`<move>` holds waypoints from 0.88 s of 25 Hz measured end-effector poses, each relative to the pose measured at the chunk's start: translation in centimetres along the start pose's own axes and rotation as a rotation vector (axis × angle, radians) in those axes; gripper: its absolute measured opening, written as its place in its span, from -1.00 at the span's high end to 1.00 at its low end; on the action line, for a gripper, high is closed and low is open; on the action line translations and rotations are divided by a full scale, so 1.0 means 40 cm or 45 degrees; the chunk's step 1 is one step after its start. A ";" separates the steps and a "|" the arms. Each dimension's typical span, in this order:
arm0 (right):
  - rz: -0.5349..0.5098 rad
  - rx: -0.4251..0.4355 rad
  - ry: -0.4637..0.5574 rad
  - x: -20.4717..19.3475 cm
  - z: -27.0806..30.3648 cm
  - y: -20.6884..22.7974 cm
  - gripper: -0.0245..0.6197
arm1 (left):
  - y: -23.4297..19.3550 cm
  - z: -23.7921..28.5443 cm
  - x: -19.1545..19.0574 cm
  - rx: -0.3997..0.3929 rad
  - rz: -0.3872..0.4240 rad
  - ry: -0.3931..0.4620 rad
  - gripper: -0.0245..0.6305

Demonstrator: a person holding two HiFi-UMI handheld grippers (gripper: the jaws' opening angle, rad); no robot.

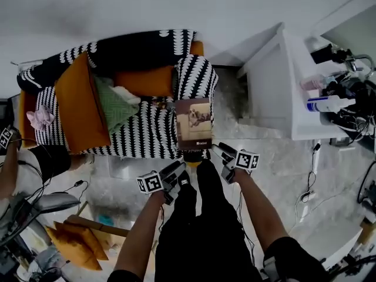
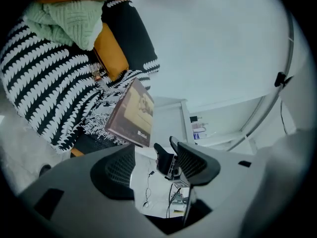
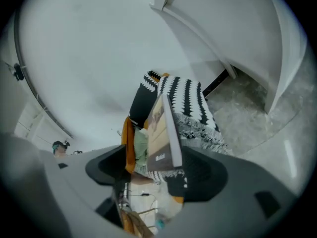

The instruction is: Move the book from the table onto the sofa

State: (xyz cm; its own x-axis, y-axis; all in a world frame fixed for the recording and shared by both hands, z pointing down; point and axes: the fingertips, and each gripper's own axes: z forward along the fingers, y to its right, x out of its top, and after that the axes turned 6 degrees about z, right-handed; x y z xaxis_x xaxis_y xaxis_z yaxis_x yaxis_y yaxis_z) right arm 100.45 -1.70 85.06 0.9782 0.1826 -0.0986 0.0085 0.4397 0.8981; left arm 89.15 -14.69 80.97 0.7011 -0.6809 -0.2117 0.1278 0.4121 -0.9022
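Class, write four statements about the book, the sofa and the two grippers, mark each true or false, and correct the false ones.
1. The book lies on the striped sofa. True.
2. The right gripper is clamped on the book. False: its jaws stand wide apart and neither pad presses on the book.
3. The left gripper is open and holds nothing. True.
4. The green knitted cushion covers the book. False: it lies further left on the sofa, apart from the book, whose cover is in full view.
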 end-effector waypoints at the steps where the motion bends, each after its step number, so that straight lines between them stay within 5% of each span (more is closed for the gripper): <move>1: 0.018 0.038 -0.026 -0.022 -0.015 -0.026 -0.10 | 0.013 -0.010 -0.014 -0.012 0.003 -0.022 0.13; 6: 0.003 0.249 -0.126 -0.119 -0.077 -0.189 0.90 | 0.085 -0.053 -0.074 -0.087 0.027 -0.108 0.13; 9: -0.028 0.384 -0.128 -0.172 -0.117 -0.297 0.90 | 0.128 -0.092 -0.113 -0.123 0.073 -0.128 0.23; 18: -0.126 0.377 -0.025 -0.354 -0.235 -0.422 0.90 | 0.254 -0.258 -0.139 -0.300 0.081 0.081 0.80; 22: -0.194 0.377 0.029 -0.414 -0.281 -0.463 0.90 | 0.314 -0.320 -0.160 -0.435 0.079 0.095 0.89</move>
State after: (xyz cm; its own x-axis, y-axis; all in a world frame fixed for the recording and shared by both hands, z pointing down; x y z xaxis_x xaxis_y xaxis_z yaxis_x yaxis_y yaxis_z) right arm 81.75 -2.97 65.25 0.9563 0.1555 -0.2476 0.2172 0.1895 0.9576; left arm 77.28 -12.91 66.17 0.6451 -0.7087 -0.2856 -0.1643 0.2363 -0.9577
